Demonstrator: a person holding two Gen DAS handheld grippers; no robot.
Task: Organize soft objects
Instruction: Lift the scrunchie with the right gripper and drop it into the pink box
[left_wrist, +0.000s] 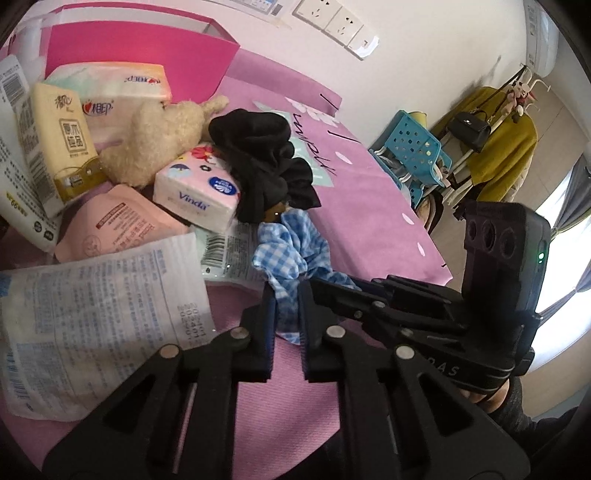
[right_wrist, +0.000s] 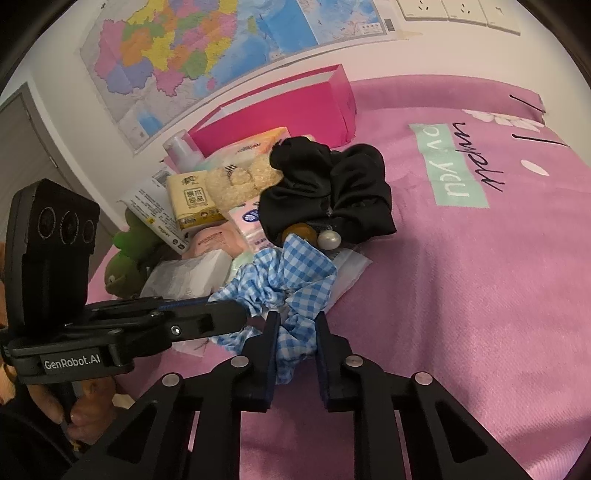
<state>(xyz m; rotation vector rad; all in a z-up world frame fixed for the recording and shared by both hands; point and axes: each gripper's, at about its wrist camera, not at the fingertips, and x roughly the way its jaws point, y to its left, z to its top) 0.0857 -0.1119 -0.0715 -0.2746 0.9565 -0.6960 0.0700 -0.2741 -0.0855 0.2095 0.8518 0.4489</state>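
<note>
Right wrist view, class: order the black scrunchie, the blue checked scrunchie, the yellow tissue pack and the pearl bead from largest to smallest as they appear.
1. Black scrunchie and blue checked scrunchie: look alike; the checked one is nearer, so unranked.
2. Yellow tissue pack.
3. Pearl bead.

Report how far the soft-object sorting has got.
Nothing looks sorted yet. In hand: both the left tool and the right tool straddle the blue gingham scrunchie, jaws apart. Left: the black scrunchie, cream plush toy and Vinda tissue pack lie heaped beside the pink box.
</note>
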